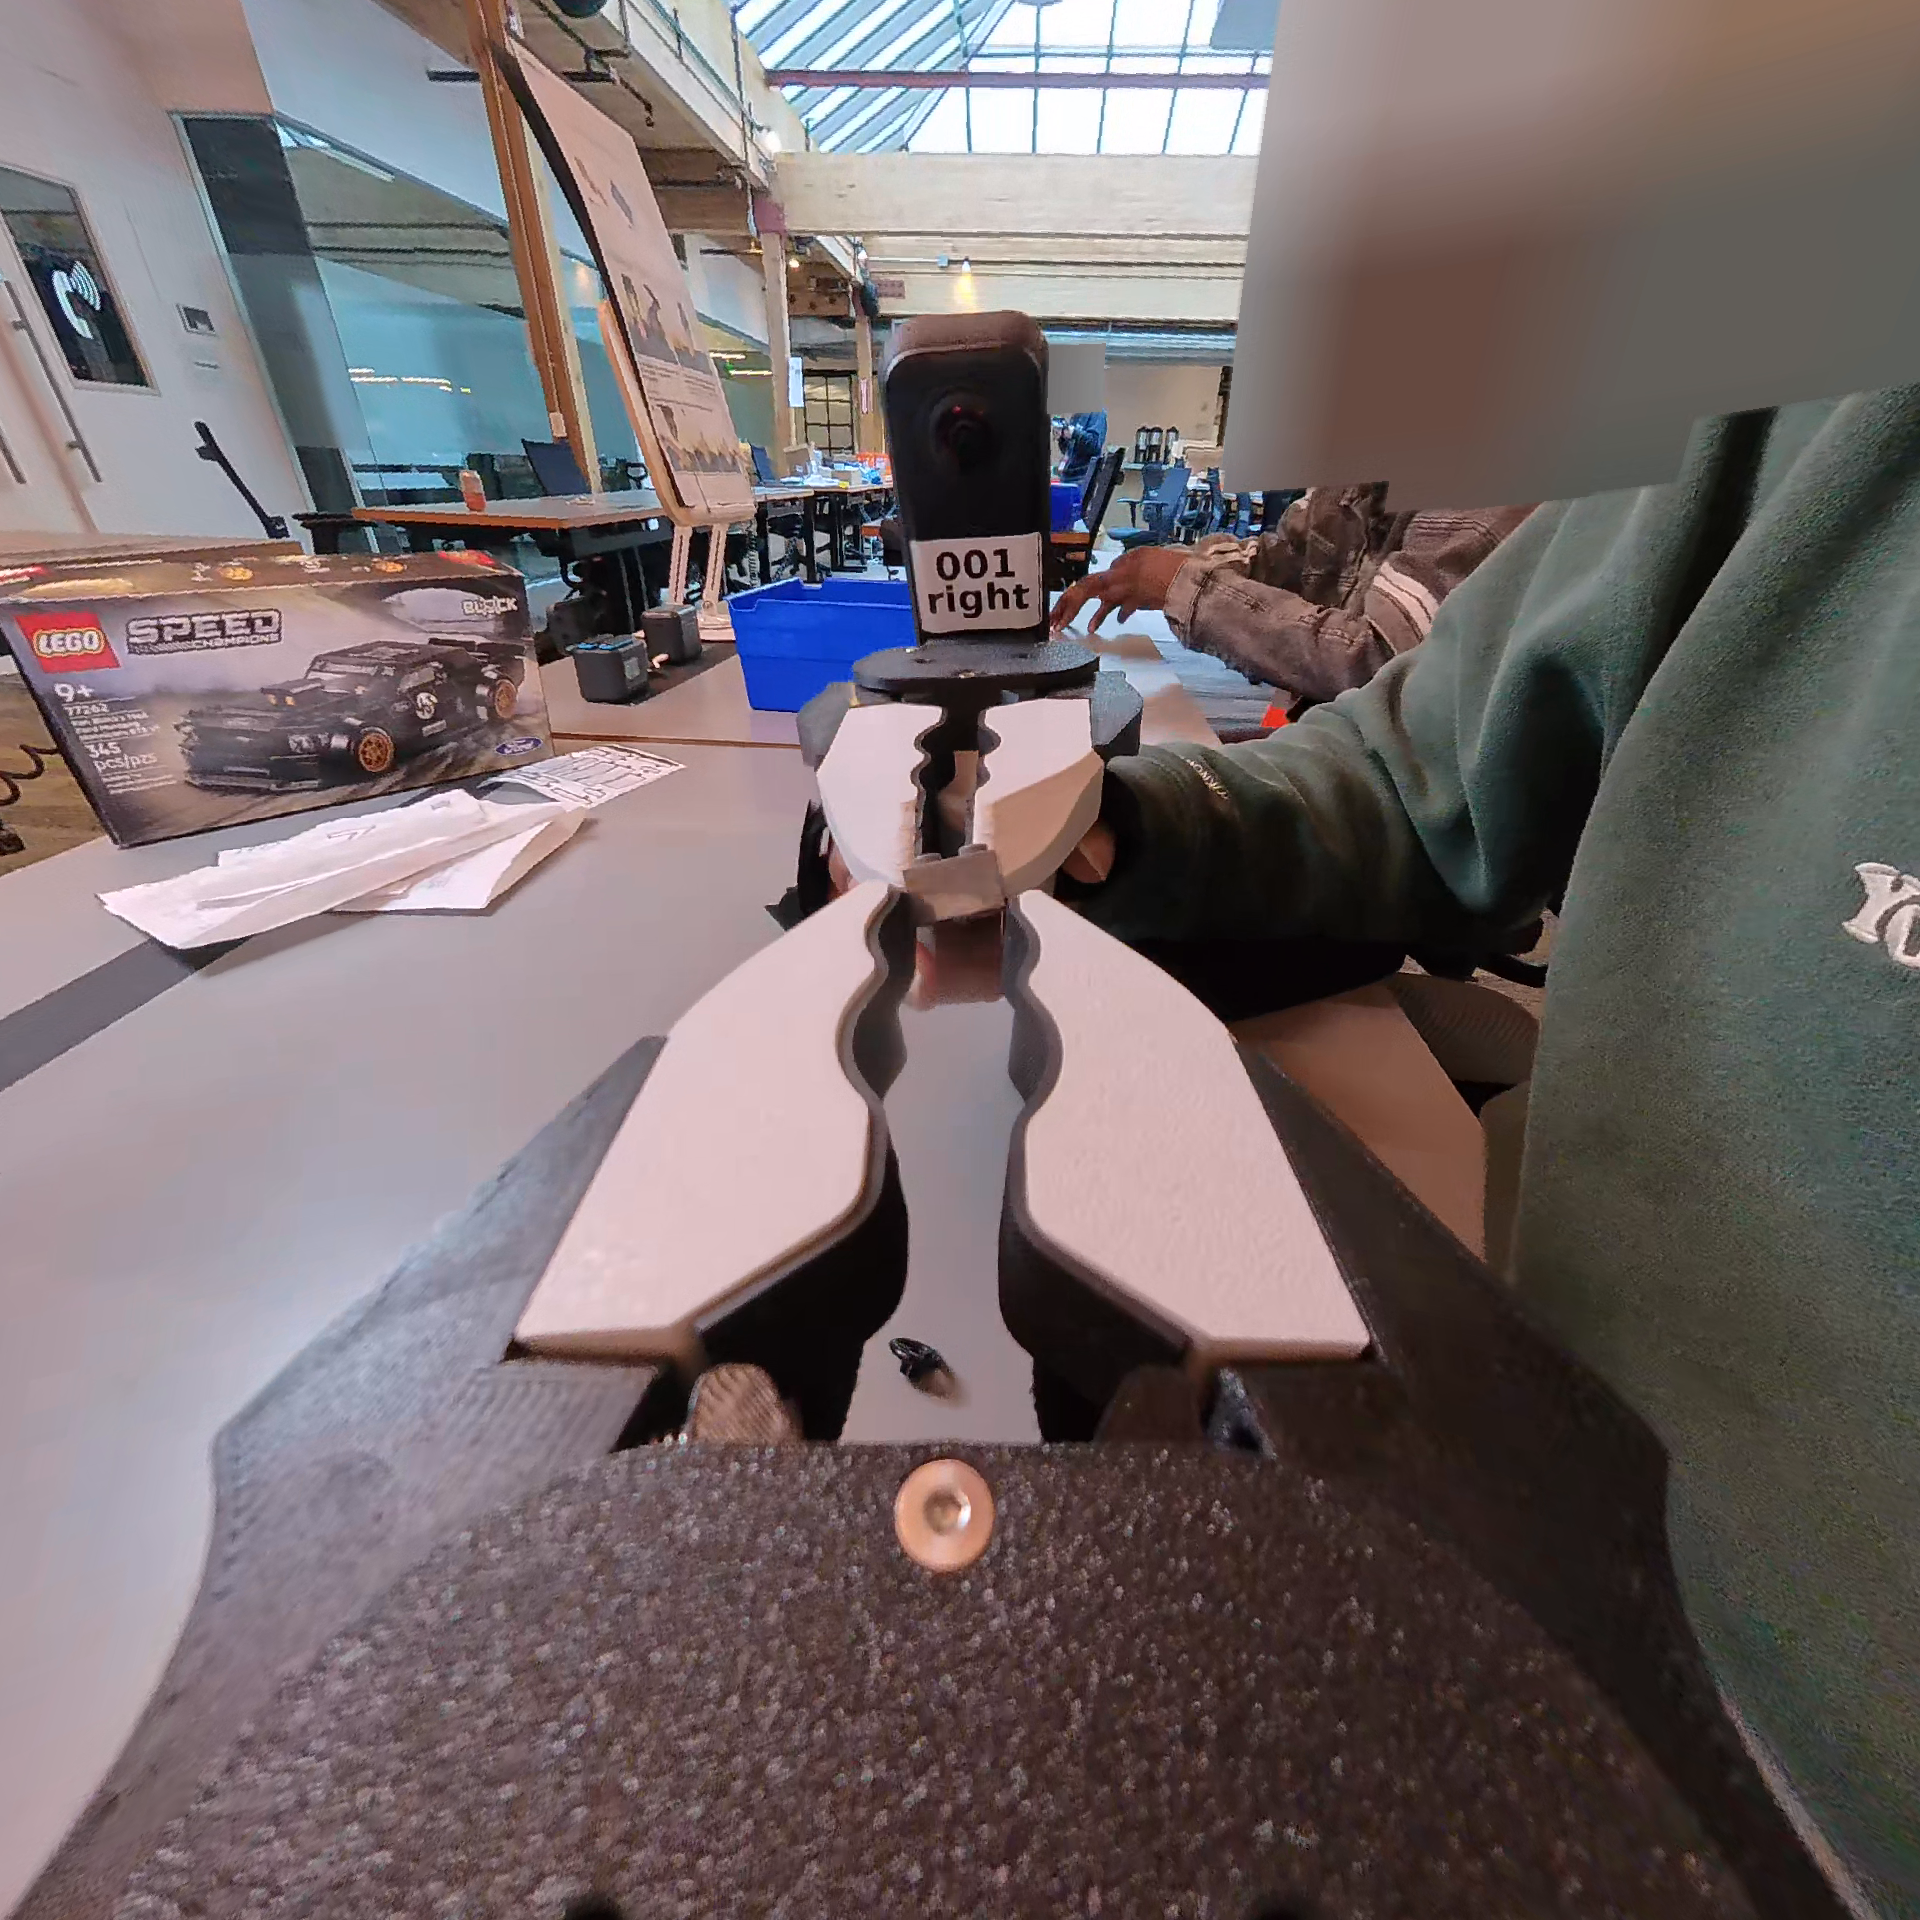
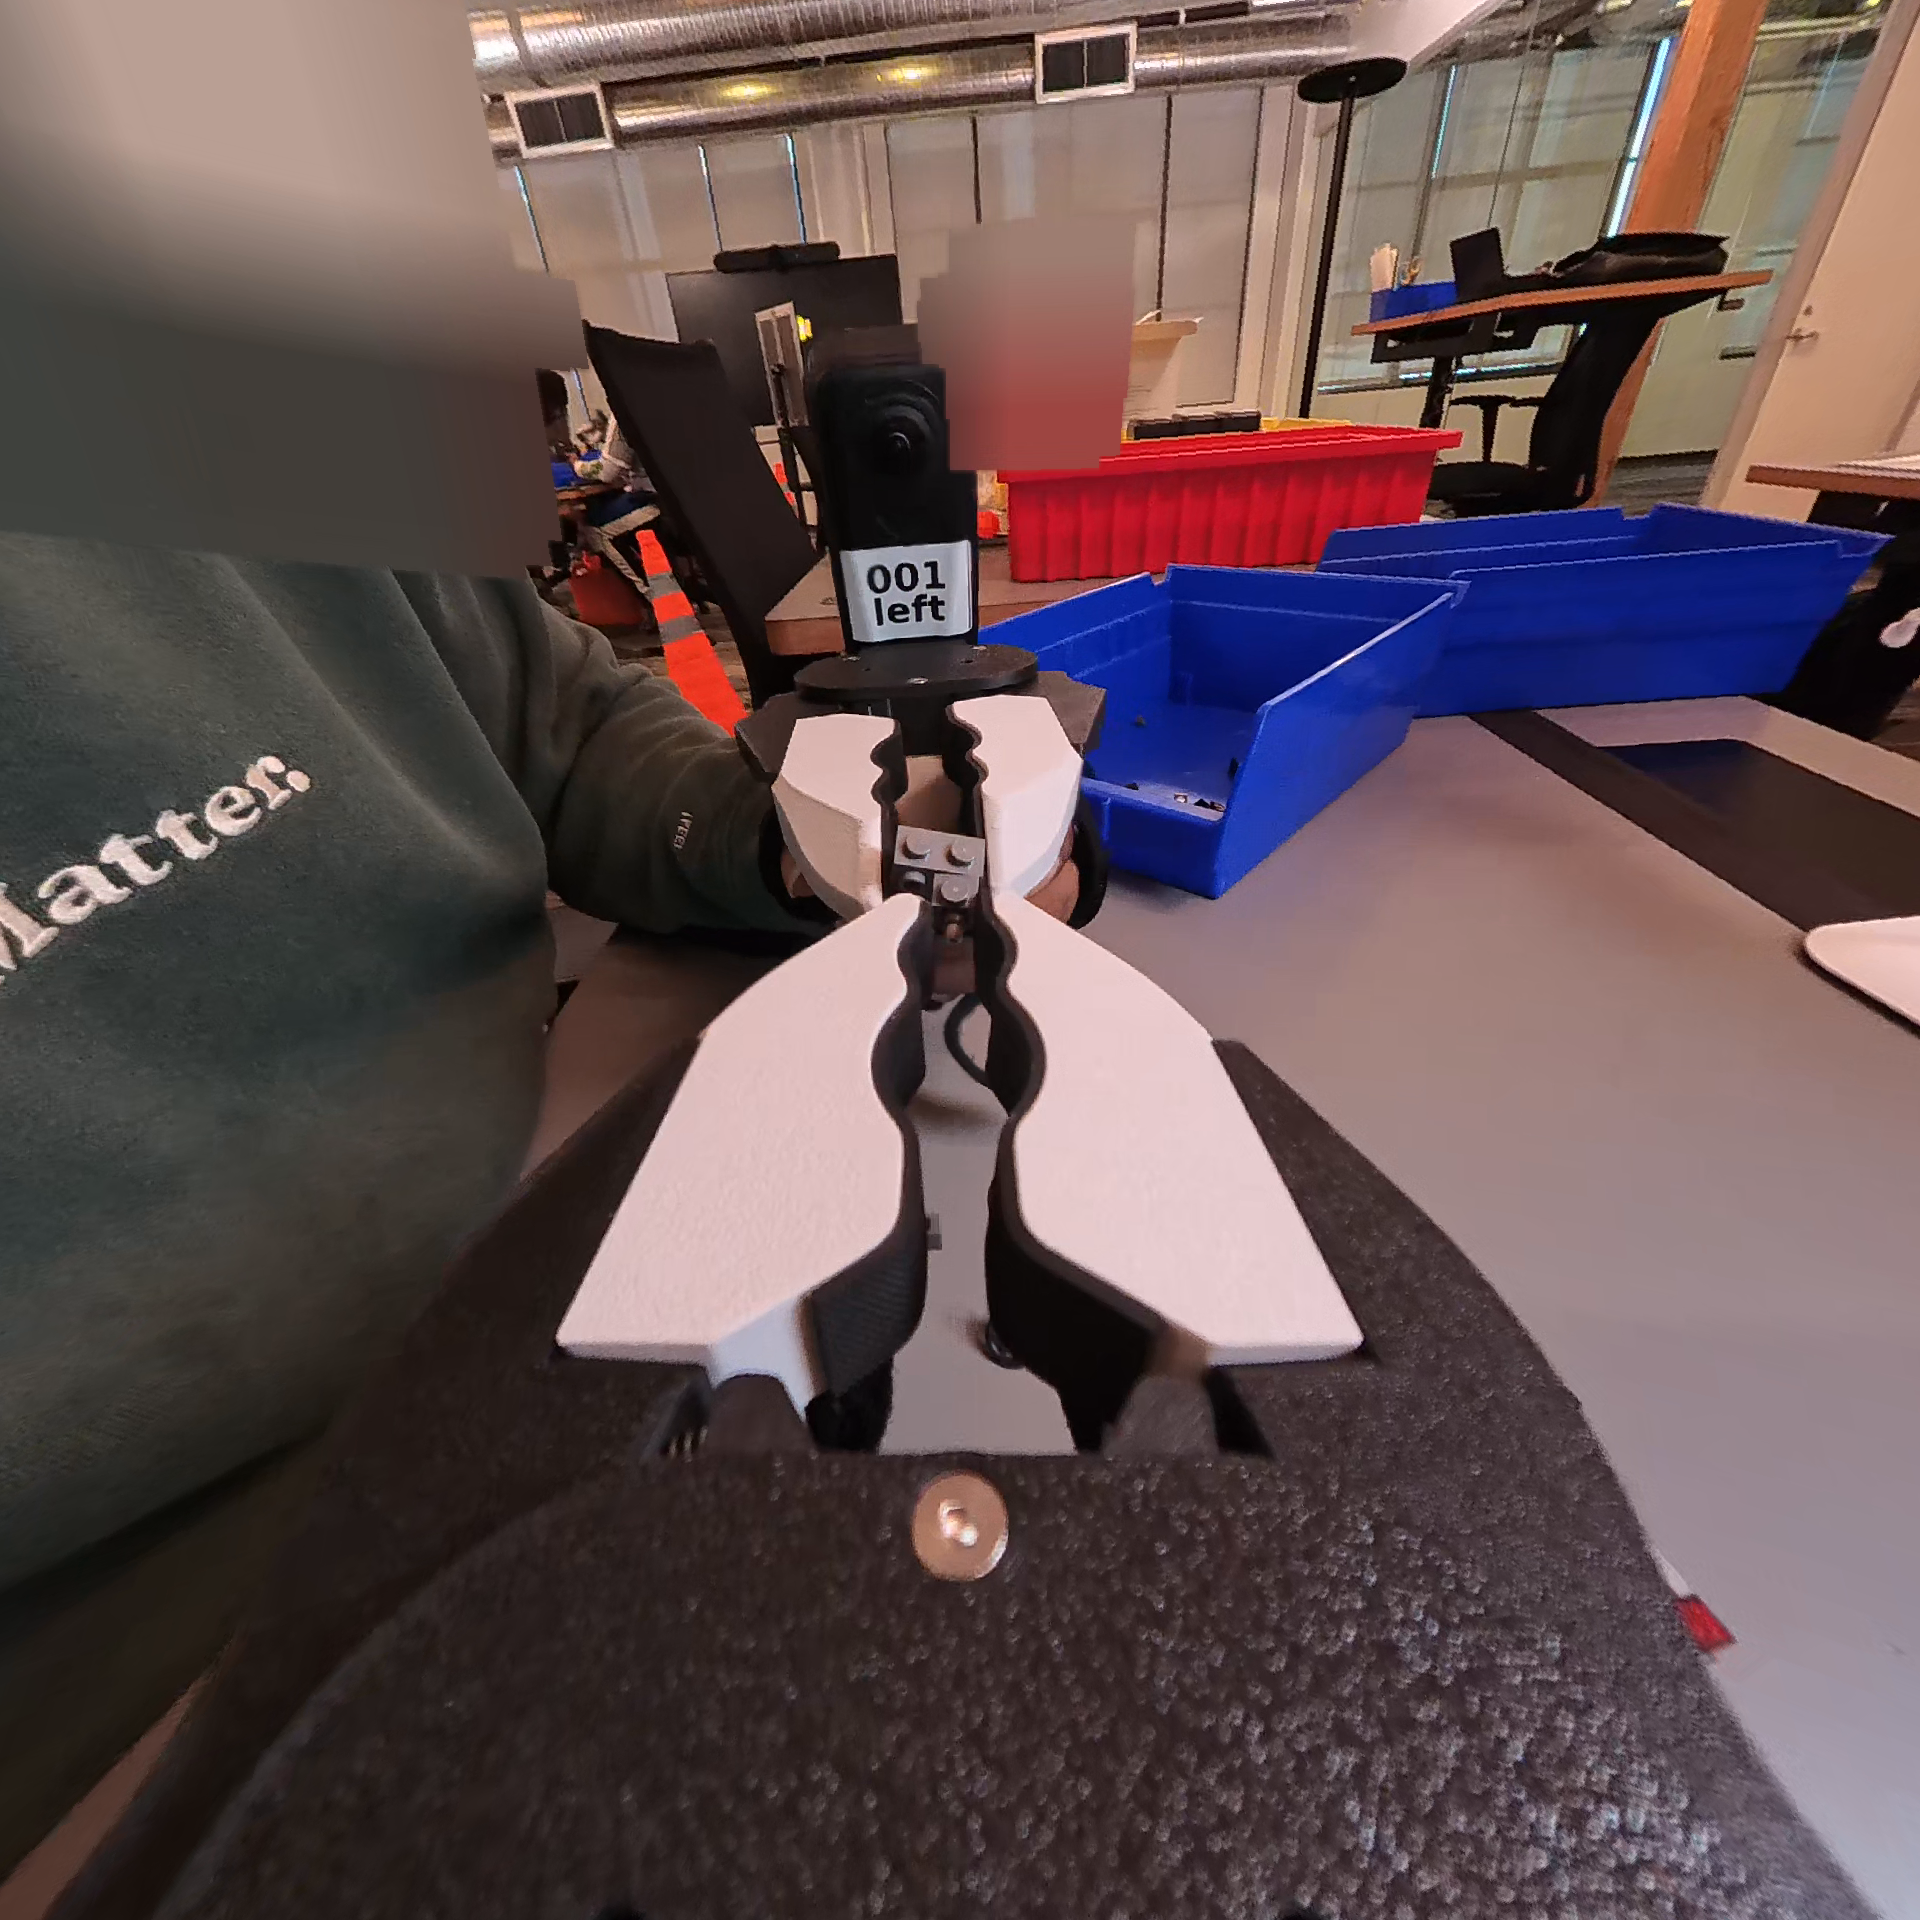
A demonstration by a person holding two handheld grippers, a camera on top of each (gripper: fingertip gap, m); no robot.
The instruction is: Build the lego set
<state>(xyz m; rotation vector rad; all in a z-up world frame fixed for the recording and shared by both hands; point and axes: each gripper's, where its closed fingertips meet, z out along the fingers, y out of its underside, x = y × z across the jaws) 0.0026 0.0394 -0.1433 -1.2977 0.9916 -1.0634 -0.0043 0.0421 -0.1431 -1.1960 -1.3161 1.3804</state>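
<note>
My left gripper (image 1: pixel 951 914) and right gripper (image 1: pixel 948 831) meet tip to tip above the grey table (image 1: pixel 364 1091). A grey lego piece (image 1: pixel 951 894) sits between the left gripper's tips. In the right wrist view, the left gripper (image 2: pixel 932 831) is shut on a grey plate (image 2: pixel 935 852) with two studs showing. My right gripper (image 2: pixel 945 920) is shut on a smaller grey piece (image 2: pixel 954 890) pressed against that plate. Whether the two pieces are joined is hidden by the fingers.
The lego box (image 1: pixel 281 686) and white paper bags (image 1: pixel 353 862) lie at the table's far left. A small black piece (image 1: pixel 920 1361) lies under the left gripper. Blue bins (image 2: pixel 1247 727) and a red bin (image 2: pixel 1226 499) stand beyond. A person's green sleeve (image 1: pixel 1403 821) is close. Left and right tips are no more than a few centimetres apart.
</note>
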